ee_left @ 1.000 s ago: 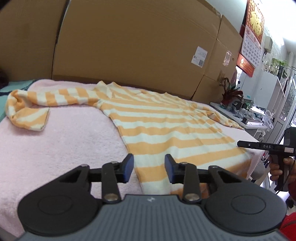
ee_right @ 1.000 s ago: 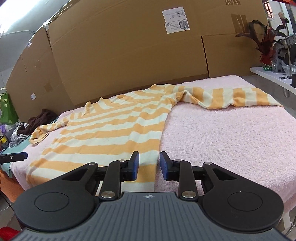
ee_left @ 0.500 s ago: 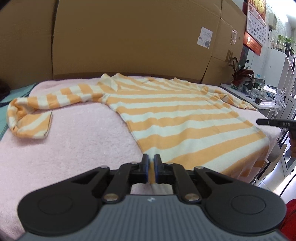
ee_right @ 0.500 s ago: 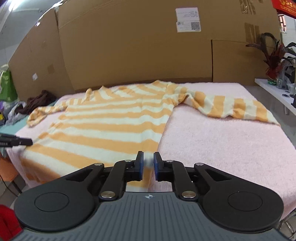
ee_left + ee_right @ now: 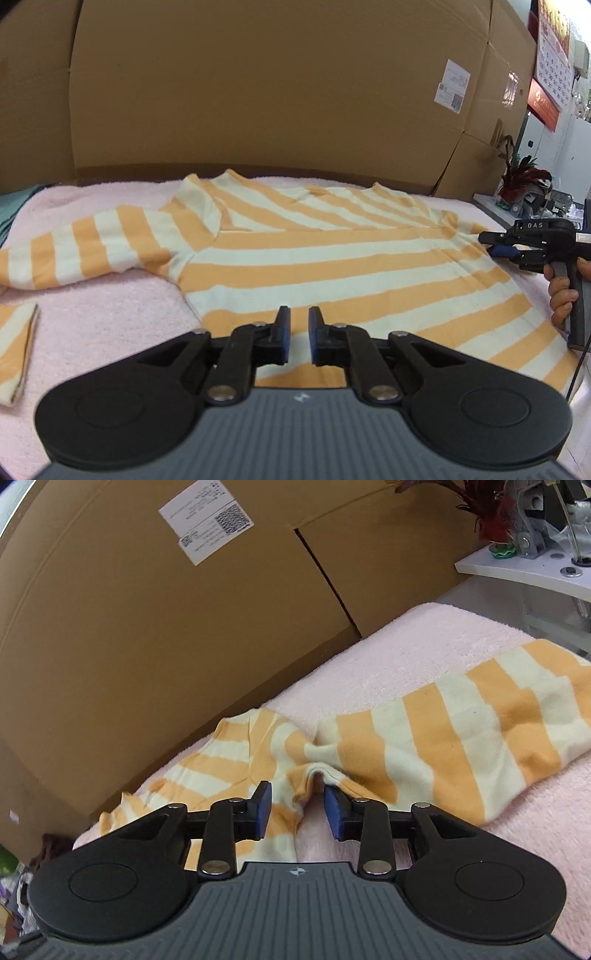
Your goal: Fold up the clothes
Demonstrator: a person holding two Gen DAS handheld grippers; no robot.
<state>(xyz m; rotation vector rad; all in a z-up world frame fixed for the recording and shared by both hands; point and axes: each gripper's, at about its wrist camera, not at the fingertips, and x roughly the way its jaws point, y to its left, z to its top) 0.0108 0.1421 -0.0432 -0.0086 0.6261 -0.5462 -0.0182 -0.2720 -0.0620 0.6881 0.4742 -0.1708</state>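
The striped sweater (image 5: 424, 738) has its armpit bunched just ahead of the right claw (image 5: 297, 808).

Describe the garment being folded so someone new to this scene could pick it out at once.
Cardboard boxes stand behind a surface covered by a pink towel. On the towel lies the long-sleeved sweater, spread flat, sleeves out sideways. Its broad orange and cream stripes set it apart; everything around it is plain.

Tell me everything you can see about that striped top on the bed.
The striped top is a soft long-sleeved knit with orange and cream bands. It lies spread flat on the pink towel, collar toward the cardboard. One sleeve stretches sideways, its cuff doubled back. At the other armpit, cloth bunches between the right hand-held gripper.
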